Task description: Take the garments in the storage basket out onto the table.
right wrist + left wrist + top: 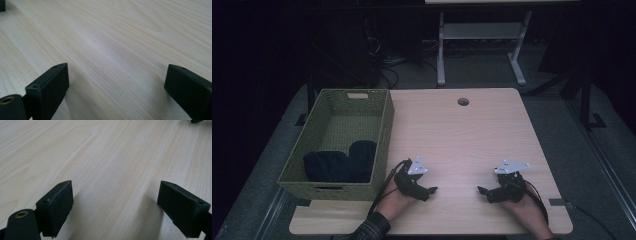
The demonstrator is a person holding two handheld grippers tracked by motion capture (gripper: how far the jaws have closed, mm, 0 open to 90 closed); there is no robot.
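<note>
On the light wooden table (462,135), my left gripper (430,191) rests near the front edge, left of centre, pointing right. Its jaws stand wide apart in the left gripper view (115,207), with bare wood between them. My right gripper (482,191) lies at the front right and points left toward the other. It is open too (117,90), and nothing sits between its pads. A woven green basket (384,125) stands on the table's left side. Dark folded cloth (342,162) lies in its near end.
A round cable hole (463,101) sits near the table's far edge. Behind the table stands a white desk frame (482,40) on dark floor. Cables trail from both grippers toward the front edge.
</note>
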